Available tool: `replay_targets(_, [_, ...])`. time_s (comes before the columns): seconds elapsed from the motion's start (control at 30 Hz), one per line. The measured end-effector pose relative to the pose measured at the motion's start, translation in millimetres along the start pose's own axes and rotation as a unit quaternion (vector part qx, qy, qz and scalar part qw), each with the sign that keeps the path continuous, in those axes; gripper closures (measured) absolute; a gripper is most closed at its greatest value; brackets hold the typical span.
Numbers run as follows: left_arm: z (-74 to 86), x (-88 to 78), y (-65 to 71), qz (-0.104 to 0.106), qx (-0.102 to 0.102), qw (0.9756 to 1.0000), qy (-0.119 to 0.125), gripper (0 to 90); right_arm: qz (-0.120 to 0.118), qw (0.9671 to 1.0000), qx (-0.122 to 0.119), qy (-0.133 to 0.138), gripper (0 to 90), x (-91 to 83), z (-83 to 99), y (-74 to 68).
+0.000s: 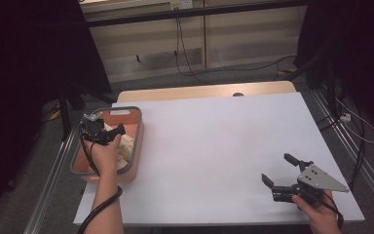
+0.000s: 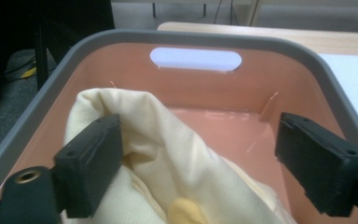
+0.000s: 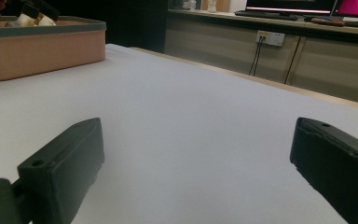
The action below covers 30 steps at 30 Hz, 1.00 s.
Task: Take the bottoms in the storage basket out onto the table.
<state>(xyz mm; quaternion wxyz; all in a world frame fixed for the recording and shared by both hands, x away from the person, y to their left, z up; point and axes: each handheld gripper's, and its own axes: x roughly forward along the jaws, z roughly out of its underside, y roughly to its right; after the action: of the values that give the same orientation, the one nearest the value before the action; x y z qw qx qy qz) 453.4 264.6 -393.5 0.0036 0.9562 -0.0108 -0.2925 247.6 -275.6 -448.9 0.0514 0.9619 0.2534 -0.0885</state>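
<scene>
A cream cloth (image 2: 177, 154) lies bunched inside a salmon basket (image 2: 191, 37) with a grey rim and a slot handle in its far wall. In the high view the basket (image 1: 139, 127) stands at the table's left edge with the cloth (image 1: 126, 147) in it. My left gripper (image 1: 121, 130) hovers over the basket; in its own view the left gripper (image 2: 198, 140) is open, jaws wide on either side of the cloth's raised fold, not pinching it. Near the front right corner of the table my right gripper (image 1: 278, 169) is held low and open, with nothing between the jaws of the right gripper (image 3: 196, 135).
A white sheet (image 1: 224, 146) covers the table; a wooden strip (image 1: 199, 91) shows along its far edge. From the right gripper view the basket (image 3: 42, 51) stands far off at the left. Cables lie on the floor (image 1: 233, 68) beyond the table.
</scene>
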Motion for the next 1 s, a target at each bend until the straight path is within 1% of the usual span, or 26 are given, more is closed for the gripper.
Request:
replay_targets(0.1, [-4.2, -4.8, 1.5, -0.010, 0.002, 0.9998, 0.017, 11.2, 0.001, 1.0000, 0.000, -0.001, 2.6, -0.2, 0.1, 0.7])
replay_targets(0.13, [-7.0, -8.0, 1.7, -0.013, -0.001, 0.9996, 0.024, 11.2, 0.001, 1.0000, 0.001, -0.001, 2.6, -0.2, 0.2, 0.8])
replay_targets(0.17, [-8.3, -9.7, 1.2, -0.015, 0.000, 0.9996, 0.026, 11.1, 0.000, 1.0000, 0.000, -0.001, 2.6, 0.1, 0.2, 0.8])
replay_targets(0.23, [-10.0, -10.9, 0.1, -0.015, -0.008, 0.9996, 0.024, 9.6, 0.000, 1.0000, 0.000, -0.001, 2.7, 0.2, 0.1, 0.7])
replay_targets(0.27, [-9.9, -10.8, -0.8, -0.018, -0.012, 0.9996, 0.016, 9.1, 0.000, 1.0000, 0.000, -0.001, 2.7, 0.3, 0.0, 0.5])
replay_targets(0.3, [-9.4, -10.5, -1.7, -0.020, -0.008, 0.9997, 0.007, 8.1, -0.001, 1.0000, -0.001, -0.001, 2.7, 0.5, 0.0, 0.3])
replay_targets(0.33, [-6.8, -7.4, -2.1, -0.022, -0.013, 0.9997, -0.001, 7.1, -0.002, 1.0000, -0.002, -0.002, 2.6, 0.7, 0.0, 0.1])
replay_targets(0.37, [-4.4, -5.0, -3.4, -0.020, -0.013, 0.9995, -0.018, 6.5, -0.004, 1.0000, -0.003, -0.002, 2.7, 0.9, 0.0, -0.1])
replay_targets(0.43, [2.7, 3.4, -5.5, -0.022, -0.013, 0.9988, -0.041, 6.4, -0.006, 1.0000, -0.002, -0.003, 2.7, 1.7, 0.1, -1.3])
replay_targets(0.47, [2.7, 3.4, -5.5, -0.022, -0.013, 0.9988, -0.041, 6.3, -0.006, 1.0000, -0.002, -0.003, 2.7, 1.7, 0.1, -1.3])
replay_targets(0.53, [6.9, 11.1, -5.2, -0.013, -0.014, 0.9980, -0.061, 5.9, -0.008, 1.0000, -0.004, -0.003, 2.7, 2.0, -0.1, -2.1])
replay_targets(0.57, [8.5, 14.3, -4.6, -0.013, -0.017, 0.9976, -0.066, 5.7, -0.009, 0.9999, -0.006, -0.003, 2.7, 2.5, 0.0, -2.4])
replay_targets(0.67, [11.4, 20.3, -4.0, -0.017, -0.008, 0.9958, -0.090, 3.4, -0.010, 0.9999, -0.007, -0.005, 2.7, 3.3, 0.1, -3.1])
replay_targets(0.73, [12.6, 22.1, -3.6, -0.018, -0.007, 0.9946, -0.102, 3.4, -0.010, 0.9999, -0.007, -0.004, 2.7, 3.7, -0.1, -3.3])
replay_targets(0.83, [18.0, 25.8, -2.9, -0.023, 0.012, 0.9925, -0.119, 3.4, -0.011, 0.9999, -0.007, -0.006, 2.7, 4.2, 0.1, -3.4])
replay_targets(0.87, [20.4, 26.9, -3.0, -0.022, 0.013, 0.9923, -0.121, 3.4, -0.011, 0.9999, -0.007, -0.006, 2.7, 4.1, 0.0, -3.5])
replay_targets(1.0, [25.6, 28.9, -4.7, -0.024, -0.002, 0.9921, -0.124, 5.1, -0.014, 0.9998, -0.012, -0.006, 2.7, 3.8, -0.2, -4.0])
